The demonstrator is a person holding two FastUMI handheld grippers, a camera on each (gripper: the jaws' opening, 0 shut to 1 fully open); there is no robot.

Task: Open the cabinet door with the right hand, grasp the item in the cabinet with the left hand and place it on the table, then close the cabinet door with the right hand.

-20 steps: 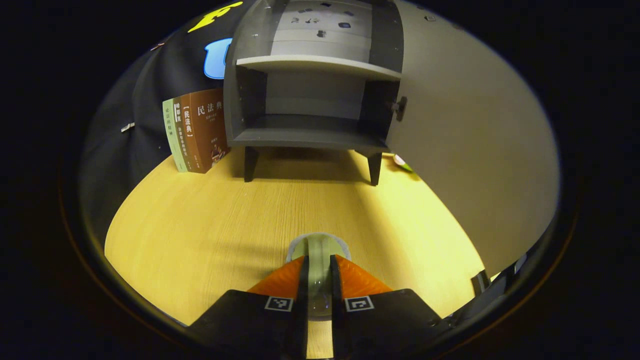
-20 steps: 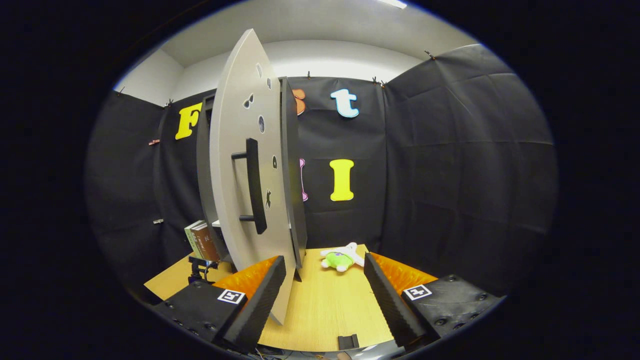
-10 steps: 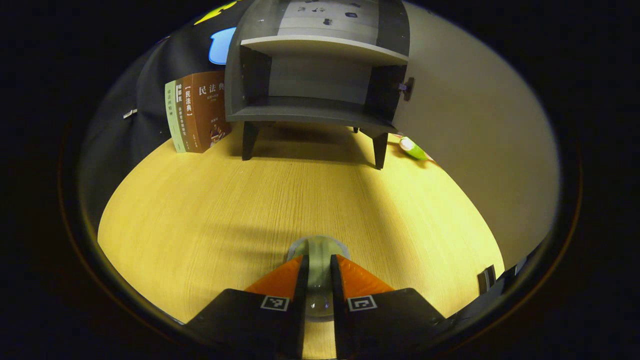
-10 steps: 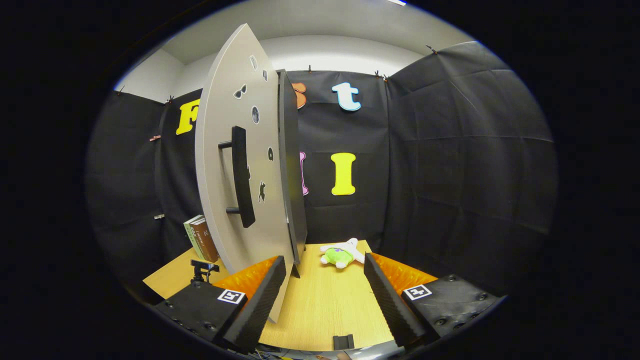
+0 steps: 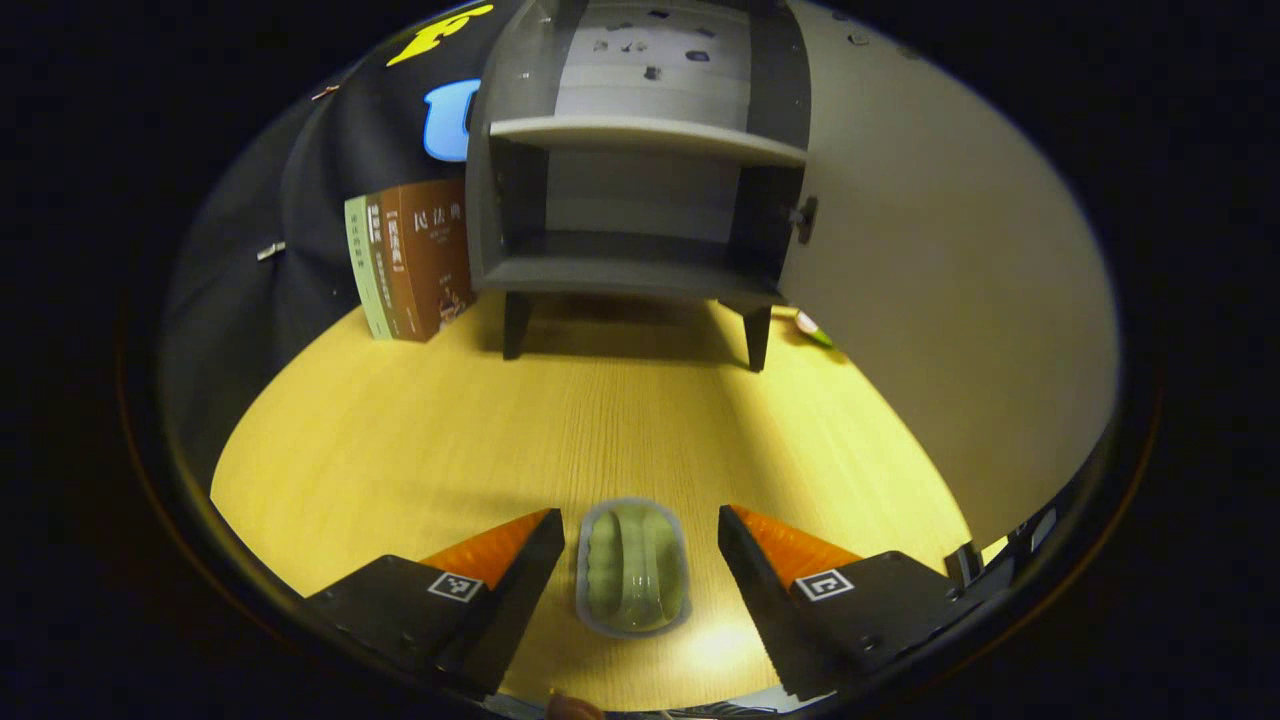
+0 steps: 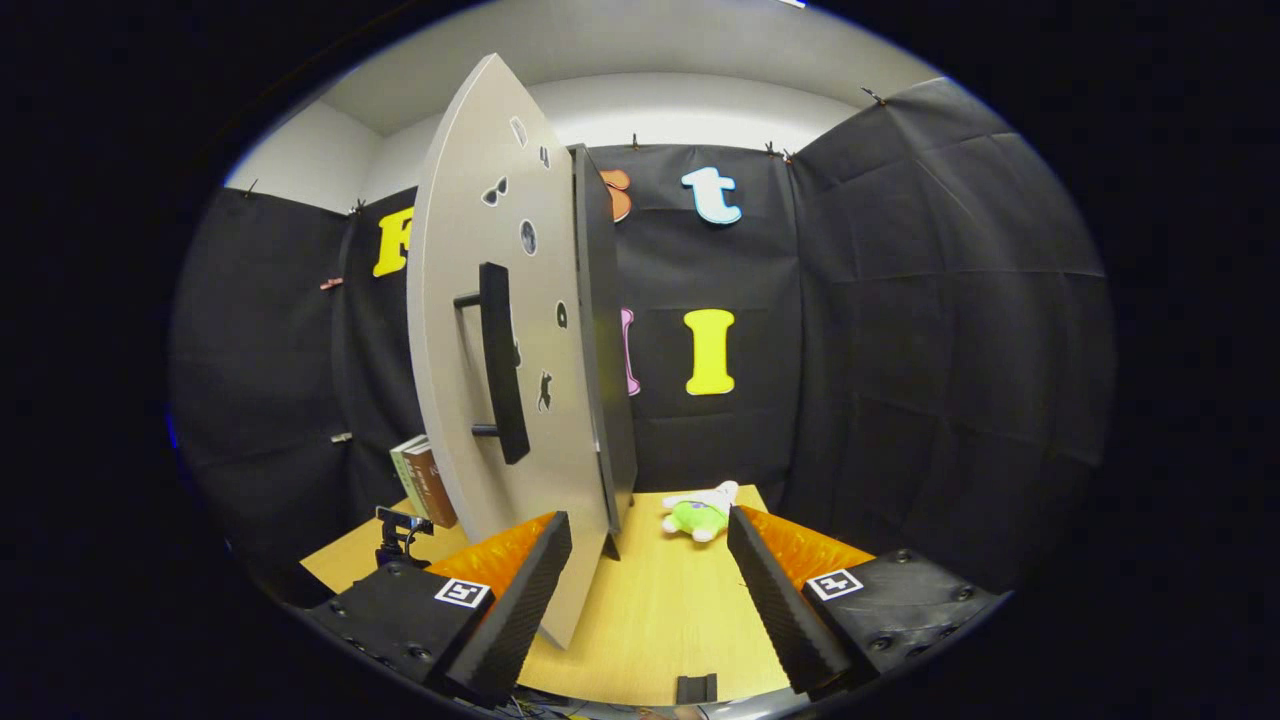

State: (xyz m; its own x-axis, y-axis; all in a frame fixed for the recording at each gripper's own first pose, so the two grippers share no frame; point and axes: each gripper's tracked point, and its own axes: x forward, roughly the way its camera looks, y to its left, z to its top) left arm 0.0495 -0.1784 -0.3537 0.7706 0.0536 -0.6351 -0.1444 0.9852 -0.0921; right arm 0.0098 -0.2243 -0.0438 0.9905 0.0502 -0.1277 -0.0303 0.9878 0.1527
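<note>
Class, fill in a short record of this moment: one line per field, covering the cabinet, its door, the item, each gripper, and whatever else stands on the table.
cabinet: stands on the table, shelves bare
door: open, swung wide, handle free
item: clear container, resting on the table
left gripper: open, a finger on each side of the item, not touching
right gripper: open, holding nothing, by the door's lower edge
books: upright, left of the cabinet
plush toy: lying on the table past the door

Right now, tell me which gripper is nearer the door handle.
Right. The right gripper is open just in front of the open cabinet door, below its handle. The left gripper is open over the clear container on the table.
</note>
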